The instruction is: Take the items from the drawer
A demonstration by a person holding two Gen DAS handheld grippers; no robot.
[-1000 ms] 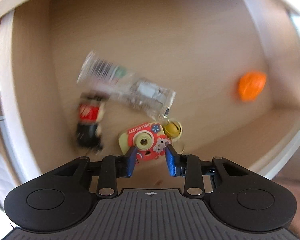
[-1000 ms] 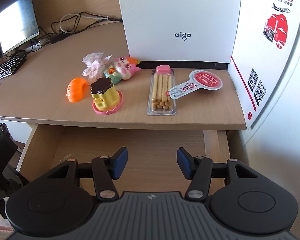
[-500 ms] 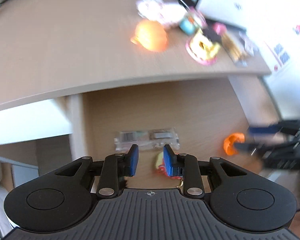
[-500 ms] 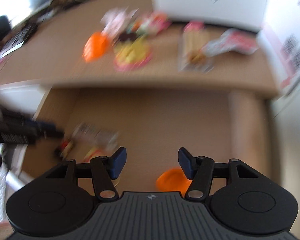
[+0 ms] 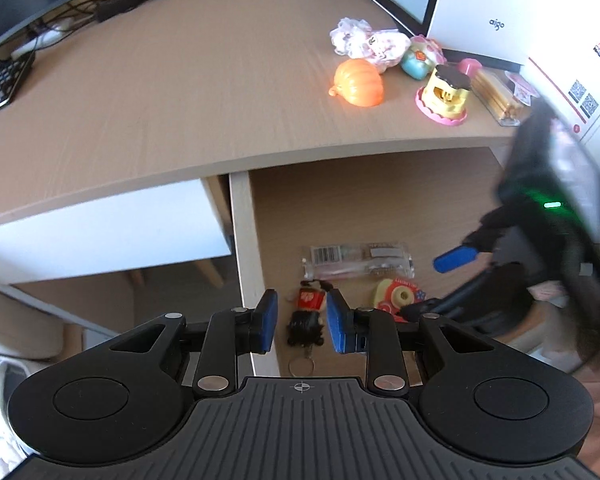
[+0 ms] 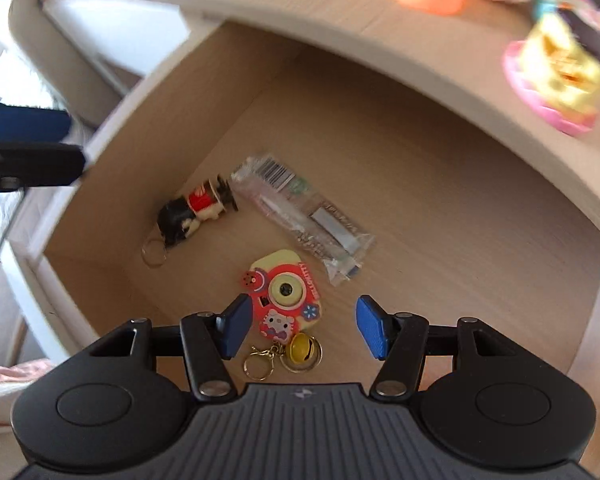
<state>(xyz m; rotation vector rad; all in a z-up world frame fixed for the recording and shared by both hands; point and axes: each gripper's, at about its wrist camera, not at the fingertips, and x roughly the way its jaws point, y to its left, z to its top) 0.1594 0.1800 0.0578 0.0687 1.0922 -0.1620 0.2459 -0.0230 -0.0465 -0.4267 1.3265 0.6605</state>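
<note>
Right wrist view looks down into the open drawer (image 6: 440, 184), and three items lie on its floor. The camera keychain (image 6: 286, 300), red and yellow with a cartoon cat, sits just ahead of the right gripper (image 6: 300, 330), nearer its left jaw, with a gold bell (image 6: 302, 352) and ring trailing back between the jaws. Those jaws are spread wide and hold nothing. Further ahead lies the clear plastic packet (image 6: 304, 218), barcode end away from the jaws, and off to the left of it the doll keychain (image 6: 196, 212) in red and black, ring toward the drawer front.

Left wrist view now: the left gripper (image 5: 302, 326) hangs above the drawer's left wall, jaws parted with a narrow gap and empty, and the doll keychain (image 5: 310, 316) appears framed between them but down on the drawer floor. The packet (image 5: 358, 260) lies ahead; the camera keychain (image 5: 398, 298) sits to the right, partly covered by the blurred right gripper (image 5: 456, 260).

Beyond the drawer, the bench (image 5: 180, 100) carries an orange pumpkin toy (image 5: 358, 82) and a yellow pudding toy (image 5: 446, 94) on a pink base.
</note>
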